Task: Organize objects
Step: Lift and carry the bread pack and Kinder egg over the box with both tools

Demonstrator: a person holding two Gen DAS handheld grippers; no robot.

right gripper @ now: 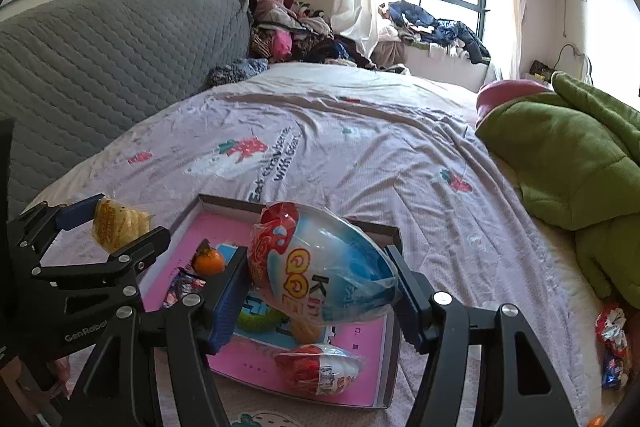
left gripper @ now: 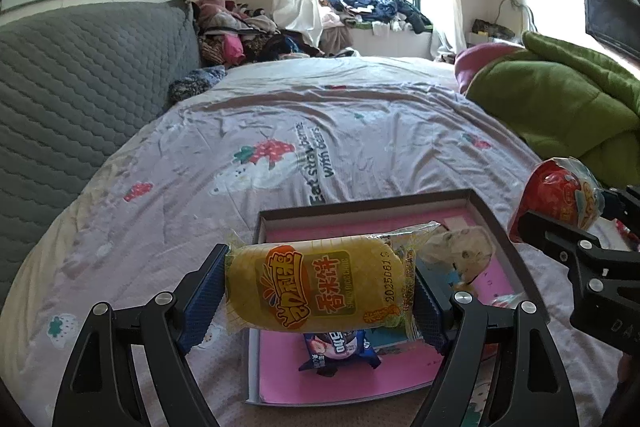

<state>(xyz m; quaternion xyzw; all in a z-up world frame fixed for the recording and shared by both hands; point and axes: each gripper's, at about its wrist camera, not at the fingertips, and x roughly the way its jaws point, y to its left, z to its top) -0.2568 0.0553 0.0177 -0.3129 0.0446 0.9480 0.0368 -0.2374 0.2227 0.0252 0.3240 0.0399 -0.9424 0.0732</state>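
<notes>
In the left wrist view, the left gripper (left gripper: 320,301) is clamping a yellow rice-cracker packet (left gripper: 320,287) crosswise above the near left edge of the pink-lined box (left gripper: 486,215), with wide bedsheet (left gripper: 240,131) lying beyond. In the right wrist view, the right gripper (right gripper: 320,291) is gripping a wrapped egg-shaped candy (right gripper: 320,267) over the box, whose right rim (right gripper: 394,327) is sitting just beside the right finger.

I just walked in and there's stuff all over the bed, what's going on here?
Someone is sorting snacks into a shallow pink-lined box on the bed, using two handheld grippers. The left gripper is shut on a yellow rice cracker packet, held above the box. The right gripper is shut on a wrapped Kinder egg, also over the box. Already in the box are a small orange, another wrapped egg and a blue Oreo pack. A wrapped candy lies on the bed outside it.
</notes>
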